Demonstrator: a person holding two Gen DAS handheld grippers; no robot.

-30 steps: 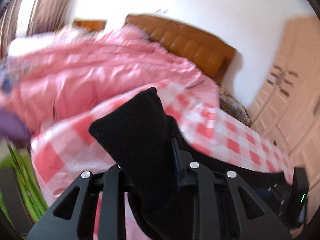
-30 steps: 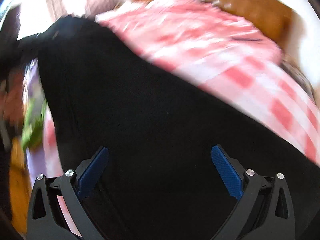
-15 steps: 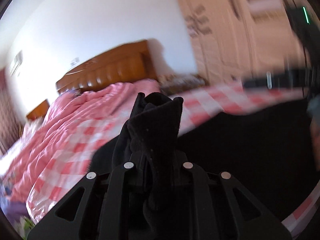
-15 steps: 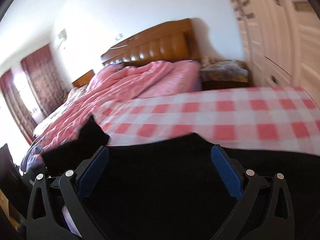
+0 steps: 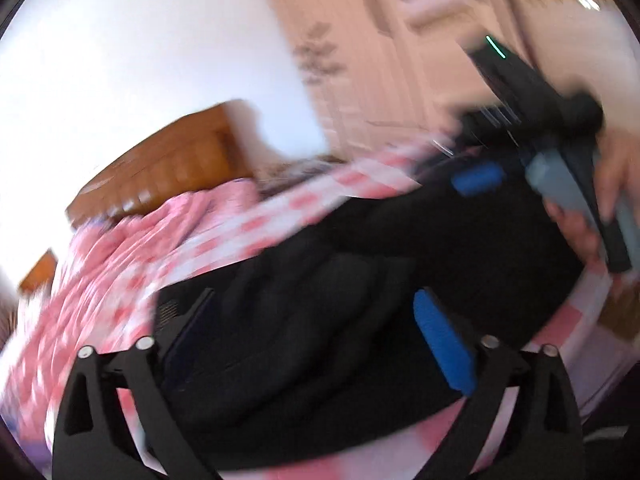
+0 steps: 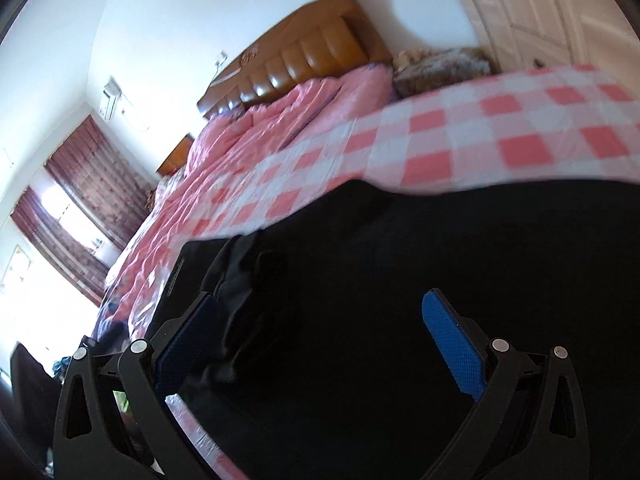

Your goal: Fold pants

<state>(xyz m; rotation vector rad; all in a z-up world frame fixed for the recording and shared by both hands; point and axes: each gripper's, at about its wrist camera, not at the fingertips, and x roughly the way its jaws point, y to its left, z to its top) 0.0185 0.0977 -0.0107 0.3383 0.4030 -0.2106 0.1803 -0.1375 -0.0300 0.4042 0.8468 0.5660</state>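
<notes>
The black pants [image 5: 320, 320] lie bunched on the bed's pink-and-white checked sheet [image 6: 480, 136], at the end far from the brown headboard [image 6: 312, 56]. The left gripper [image 5: 308, 332] hovers just over the pants with its jaws opening; they stand wide apart, the cloth lies under and between them, and the blue pads do not press on it. The right gripper [image 6: 320, 328] also stands spread wide over the pants, on the side farther from the headboard than the crumpled pink quilt [image 6: 256, 132]; its pads are clear of the cloth, though the left pad sits right beside a fold. From the left wrist view the right gripper [image 5: 480, 172] shows at the far edge of the pants, held in a hand [image 5: 608, 184]. That view is blurred.
</notes>
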